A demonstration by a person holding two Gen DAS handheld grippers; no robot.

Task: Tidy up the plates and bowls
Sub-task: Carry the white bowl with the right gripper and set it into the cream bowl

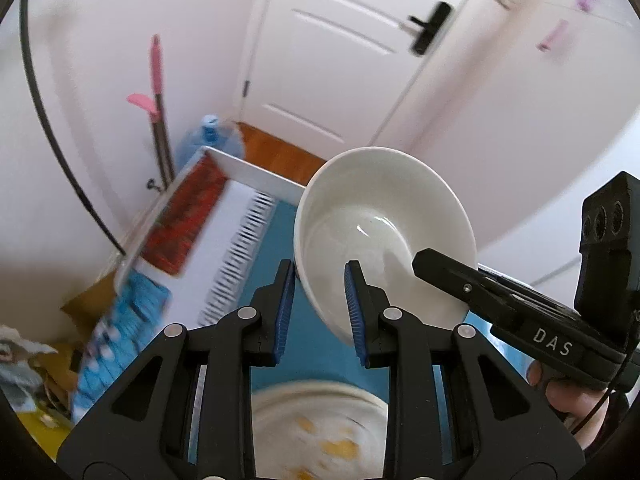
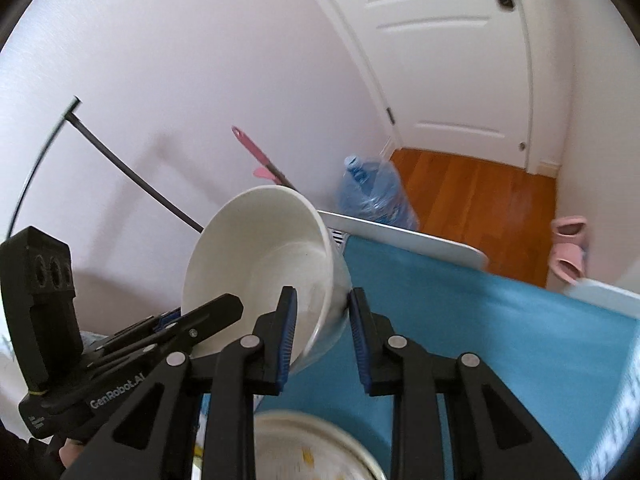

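Left wrist view: left hand-held gripper (image 1: 320, 300) pinches the white bowl's (image 1: 384, 216) rim, tilted above the blue surface (image 1: 280, 236). Right wrist view: right hand-held gripper (image 2: 323, 334) clamps the bowl's opposite rim; a plate (image 2: 304, 448) lies below.

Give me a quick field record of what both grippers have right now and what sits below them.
held item: white bowl, tilted, clear of the surface
left gripper: shut on the bowl's rim, one pad inside, one outside
right gripper: shut on the opposite rim of the same bowl
bowl contents: appears empty
below: white plate with yellow marks, blurred
surface: blue mat
nearby: white rack with slats at the mat's edge
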